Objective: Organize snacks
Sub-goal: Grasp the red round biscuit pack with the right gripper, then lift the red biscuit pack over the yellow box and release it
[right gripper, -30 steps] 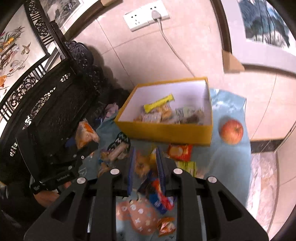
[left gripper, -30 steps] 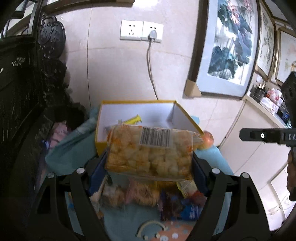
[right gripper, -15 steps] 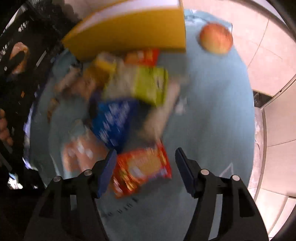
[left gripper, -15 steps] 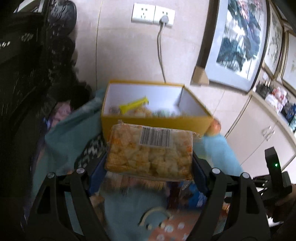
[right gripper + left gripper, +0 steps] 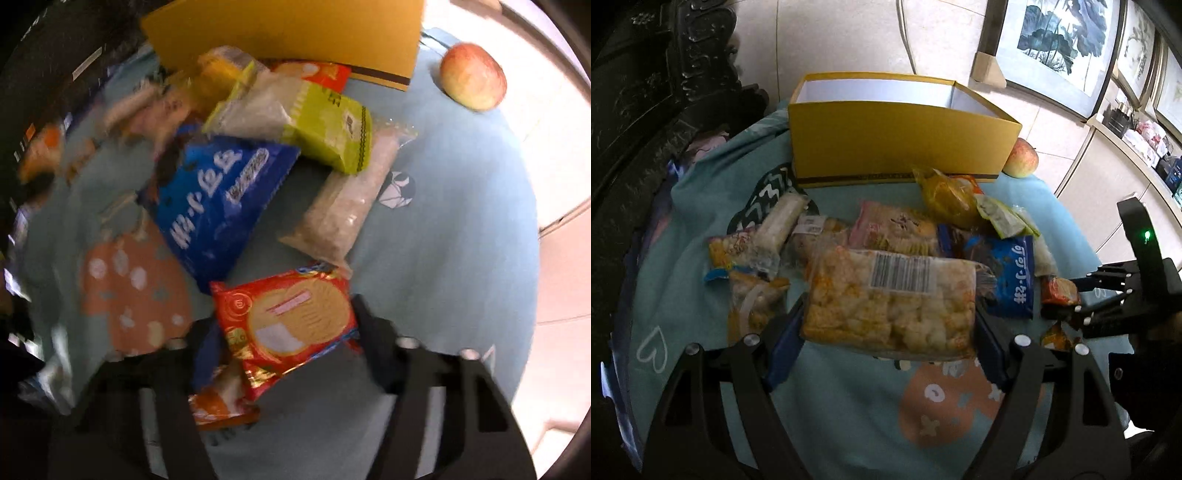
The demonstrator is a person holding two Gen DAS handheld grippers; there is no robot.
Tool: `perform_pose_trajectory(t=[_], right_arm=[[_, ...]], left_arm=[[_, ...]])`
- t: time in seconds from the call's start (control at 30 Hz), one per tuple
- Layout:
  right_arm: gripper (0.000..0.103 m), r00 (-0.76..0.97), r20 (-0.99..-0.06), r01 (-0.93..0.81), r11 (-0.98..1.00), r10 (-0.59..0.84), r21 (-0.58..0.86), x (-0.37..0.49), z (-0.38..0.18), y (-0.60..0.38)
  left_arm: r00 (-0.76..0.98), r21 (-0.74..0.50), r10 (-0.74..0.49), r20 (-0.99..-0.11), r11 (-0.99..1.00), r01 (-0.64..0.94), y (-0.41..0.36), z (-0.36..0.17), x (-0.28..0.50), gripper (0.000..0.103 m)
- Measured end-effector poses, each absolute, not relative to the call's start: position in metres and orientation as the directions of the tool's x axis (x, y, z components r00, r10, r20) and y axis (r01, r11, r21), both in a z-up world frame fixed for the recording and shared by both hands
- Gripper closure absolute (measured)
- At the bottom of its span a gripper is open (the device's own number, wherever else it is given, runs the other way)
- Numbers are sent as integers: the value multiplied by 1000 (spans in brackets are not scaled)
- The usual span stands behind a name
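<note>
I have brought both hands down toward the snack pile in front of the yellow box [image 5: 897, 144], which a second ago sat below me with its inside in view; from the left wrist I now see only its front wall and a strip of white lining. My left gripper [image 5: 890, 325] is as it was, jaws clamped on the clear bag of puffed rice crackers [image 5: 890, 302], barcode up, carried on the near side of the box, over the loose packets. So that bag has not gone into the box yet.

My right gripper [image 5: 284, 332], which was shut a second ago, has sprung apart and its jaws are closing again around the red biscuit packet [image 5: 288, 321]. The packet lies on the blue cloth [image 5: 443, 240] well in front of the box, with the blue packet [image 5: 218, 195] between the two. I judge the pads are not pressing on it yet, though the blur leaves some doubt.

An apple [image 5: 472, 75] sits just beside the box's right corner.

As I read it, two snacks are about to head boxward together; most of the pile remains outside
</note>
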State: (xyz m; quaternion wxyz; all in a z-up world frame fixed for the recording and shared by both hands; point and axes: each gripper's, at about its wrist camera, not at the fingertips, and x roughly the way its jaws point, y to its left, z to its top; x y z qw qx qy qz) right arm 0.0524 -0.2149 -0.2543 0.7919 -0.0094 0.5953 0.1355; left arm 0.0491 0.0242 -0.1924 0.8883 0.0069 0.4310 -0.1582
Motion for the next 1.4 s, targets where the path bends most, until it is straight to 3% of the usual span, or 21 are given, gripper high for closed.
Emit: perform_pose_trajectory(t=[0.23, 0.47, 0.73, 1.07, 1.13, 1.2, 1.3, 1.4], right_arm=[[50, 290, -927, -228, 958, 237, 173, 44, -225, -217], [50, 434, -845, -245, 943, 314, 225, 47, -142, -235], [50, 605, -739, -275, 949, 297, 156, 105, -55, -233], [50, 685, -681, -241, 963, 259, 123, 214, -5, -224], [48, 711, -660, -222, 968, 243, 117, 238, 2, -223], [24, 706, -678, -187, 977, 205, 101, 266, -1, -222], [24, 681, -719, -140, 988, 142, 63, 283, -17, -223], [24, 661, -731, -149, 985, 168, 91, 275, -36, -226]], left_arm=[[582, -130, -294, -758, 943, 307, 18, -187, 49, 22], [642, -140, -328, -693, 935, 326, 10, -149, 59, 22], [729, -139, -325, -603, 942, 305, -5, -91, 111, 22], [783, -94, -279, -556, 957, 275, -23, -38, 219, 22], [782, -81, -255, -569, 964, 255, -25, -34, 247, 19], [728, -76, -209, -653, 974, 211, -25, -43, 286, 14], [685, -69, -161, -711, 985, 160, -16, -57, 303, 14], [683, -73, -169, -710, 983, 167, -4, -67, 289, 13]])
